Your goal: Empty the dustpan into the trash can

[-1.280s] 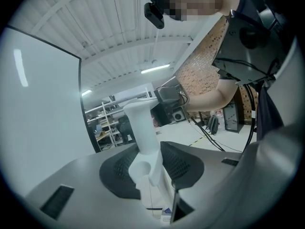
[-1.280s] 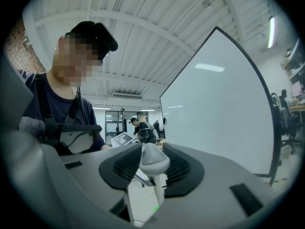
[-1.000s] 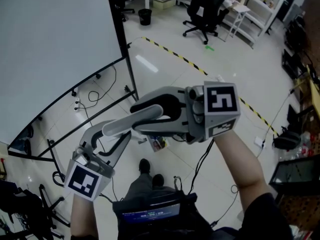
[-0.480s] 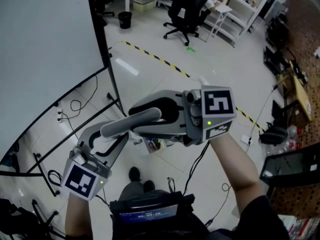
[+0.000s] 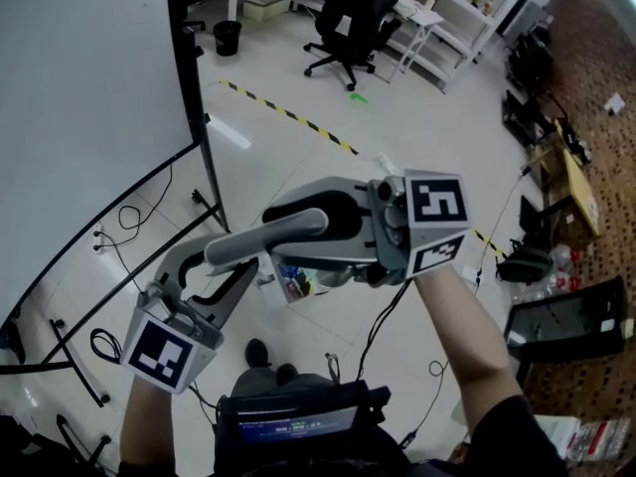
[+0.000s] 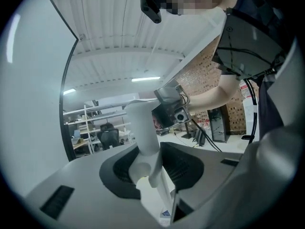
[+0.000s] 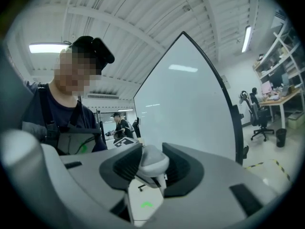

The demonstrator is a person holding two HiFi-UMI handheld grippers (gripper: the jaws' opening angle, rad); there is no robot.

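Head view: the dustpan handle (image 5: 266, 238) is carried crosswise between left gripper (image 5: 204, 266) and right gripper (image 5: 298, 229), with a black trash can (image 5: 227, 36) well ahead at the floor's (image 5: 417, 117) far edge. In the left gripper view and the right gripper view alike, the jaws are seen clamped on that handle.

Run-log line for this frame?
left gripper: shut on dustpan handle | right gripper: shut on dustpan handle | dustpan: litter inside | trash can: distant

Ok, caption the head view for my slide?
The left gripper and right gripper clamp the grey dustpan handle above a white tiled floor, whiteboard at left.
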